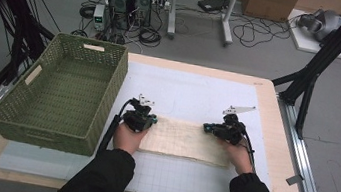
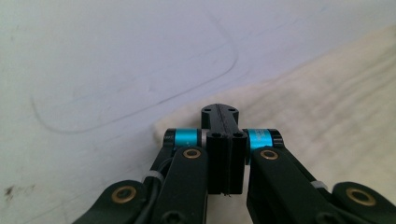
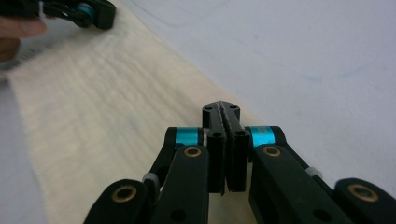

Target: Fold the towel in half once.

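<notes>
Now: cloth (image 1: 187, 140) flat, mid-table, right of basket (image 1: 65, 92). Left gripper (image 2: 219, 111) pinched shut at its far-left corner, right gripper (image 3: 221, 108) shut at far-right; whether fabric caught, cannot tell. Keep both corners level, pull evenly, fold toward yourself.

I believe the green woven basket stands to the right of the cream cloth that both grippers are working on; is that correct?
Not quite: the green woven basket stands to the left of the cream cloth, as the high view shows. The rest holds: the left gripper and right gripper are at the cloth's two far corners.
</notes>
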Action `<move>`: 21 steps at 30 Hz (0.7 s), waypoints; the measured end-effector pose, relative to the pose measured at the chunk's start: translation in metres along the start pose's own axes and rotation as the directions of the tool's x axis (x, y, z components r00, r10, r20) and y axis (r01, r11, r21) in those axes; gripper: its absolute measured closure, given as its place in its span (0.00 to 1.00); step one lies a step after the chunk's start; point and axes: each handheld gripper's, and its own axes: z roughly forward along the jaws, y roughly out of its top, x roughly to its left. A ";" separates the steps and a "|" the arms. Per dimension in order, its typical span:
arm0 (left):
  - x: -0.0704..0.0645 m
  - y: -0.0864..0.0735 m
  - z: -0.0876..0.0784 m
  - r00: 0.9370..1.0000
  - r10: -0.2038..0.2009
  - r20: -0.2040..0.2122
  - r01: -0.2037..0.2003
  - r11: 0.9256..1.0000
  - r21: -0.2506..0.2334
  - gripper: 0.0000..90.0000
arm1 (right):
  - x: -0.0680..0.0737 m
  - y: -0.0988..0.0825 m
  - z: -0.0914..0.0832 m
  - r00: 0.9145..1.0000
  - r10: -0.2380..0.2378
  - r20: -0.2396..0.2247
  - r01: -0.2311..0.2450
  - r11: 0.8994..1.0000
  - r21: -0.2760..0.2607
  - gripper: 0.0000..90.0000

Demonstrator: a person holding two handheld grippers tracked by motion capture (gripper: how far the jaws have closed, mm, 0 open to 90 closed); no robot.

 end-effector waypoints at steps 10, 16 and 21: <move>0.002 -0.002 0.000 0.999 0.019 -0.026 -0.019 1.000 -0.015 1.00 | -0.022 -0.027 -0.022 0.997 0.054 0.056 -0.054 0.999 -0.007 0.99; 0.003 -0.002 0.000 0.999 0.021 -0.024 -0.021 1.000 -0.015 0.99 | -0.031 -0.040 -0.039 0.994 0.065 0.087 -0.064 0.998 -0.018 0.98; 0.004 -0.002 -0.001 1.000 0.024 -0.016 -0.025 1.000 -0.016 0.99 | -0.026 -0.040 -0.043 0.995 0.023 0.100 -0.020 0.999 -0.027 0.87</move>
